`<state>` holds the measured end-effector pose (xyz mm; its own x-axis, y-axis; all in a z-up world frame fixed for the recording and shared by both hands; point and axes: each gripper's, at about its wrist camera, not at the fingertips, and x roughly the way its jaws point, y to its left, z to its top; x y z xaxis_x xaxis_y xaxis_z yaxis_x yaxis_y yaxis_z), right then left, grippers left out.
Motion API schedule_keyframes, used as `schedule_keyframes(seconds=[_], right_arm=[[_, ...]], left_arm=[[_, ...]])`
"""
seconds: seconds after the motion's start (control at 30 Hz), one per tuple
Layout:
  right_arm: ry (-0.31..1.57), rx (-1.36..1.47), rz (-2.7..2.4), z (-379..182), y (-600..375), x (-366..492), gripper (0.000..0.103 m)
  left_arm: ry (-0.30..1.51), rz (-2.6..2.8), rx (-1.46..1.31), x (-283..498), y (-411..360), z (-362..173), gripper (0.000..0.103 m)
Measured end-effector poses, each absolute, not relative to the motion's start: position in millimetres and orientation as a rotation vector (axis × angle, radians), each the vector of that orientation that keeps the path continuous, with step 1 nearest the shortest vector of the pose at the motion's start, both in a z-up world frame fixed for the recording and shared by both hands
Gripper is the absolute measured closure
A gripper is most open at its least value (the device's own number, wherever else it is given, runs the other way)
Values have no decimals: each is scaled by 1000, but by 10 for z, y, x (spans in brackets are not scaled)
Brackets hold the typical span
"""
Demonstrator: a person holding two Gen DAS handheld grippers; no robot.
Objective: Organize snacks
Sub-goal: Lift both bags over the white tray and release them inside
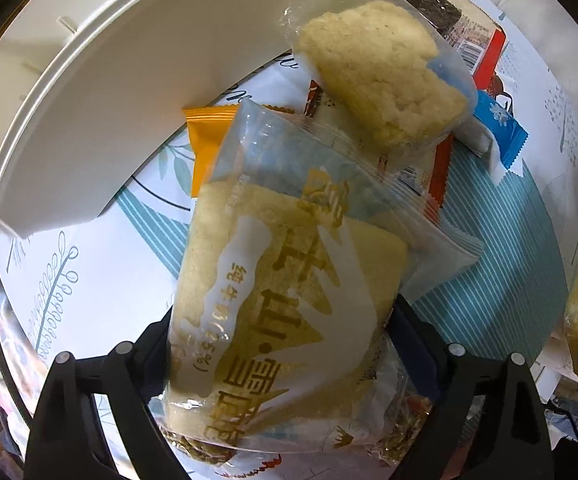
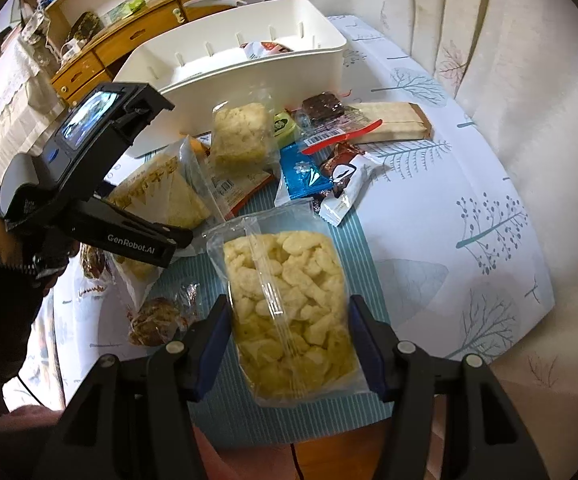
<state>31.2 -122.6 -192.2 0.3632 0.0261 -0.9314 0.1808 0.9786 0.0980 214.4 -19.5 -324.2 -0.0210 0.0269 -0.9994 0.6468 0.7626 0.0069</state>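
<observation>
- Tree-printed white cloth with a teal striped mat [image 2: 369,240] is covering the surface where my snacks are lying.
- My left gripper [image 1: 277,344] is pinching a clear packet of pale sponge cake with gold lettering [image 1: 273,280] between its jaws, just beside the white plastic storage box [image 1: 89,92].
- My right gripper [image 2: 285,344] is clamping a clear bag of pale yellow puffed pieces [image 2: 289,312] above the mat.
- A crumbly rice cake in clear wrap [image 2: 241,136], a blue foil sachet [image 2: 301,172] and a long beige wafer bar [image 2: 393,122] are lying near the box.
</observation>
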Motion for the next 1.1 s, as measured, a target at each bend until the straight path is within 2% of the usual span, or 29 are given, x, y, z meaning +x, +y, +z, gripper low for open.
schedule_keyframes(seconds=[0.2, 0.3, 0.47, 0.63, 1.1], right_arm=[[1173, 223, -132, -1804, -1227, 289, 45], [1179, 238, -113, -1765, -1242, 341, 45], [1170, 248, -41, -1638, -1249, 502, 45], [1163, 214, 28, -1478, -1283, 743, 45], [1118, 115, 206, -992, -1487, 1564, 45]], left_arm=[[1559, -529, 522, 2044, -65, -3114, 19], [1575, -544, 487, 2008, 11, -2993, 32], [1653, -509, 400, 1933, 181, -2937, 42], [1694, -457, 311, 1872, 386, -2831, 45], [1614, -329, 160, 2001, 611, -1779, 45]])
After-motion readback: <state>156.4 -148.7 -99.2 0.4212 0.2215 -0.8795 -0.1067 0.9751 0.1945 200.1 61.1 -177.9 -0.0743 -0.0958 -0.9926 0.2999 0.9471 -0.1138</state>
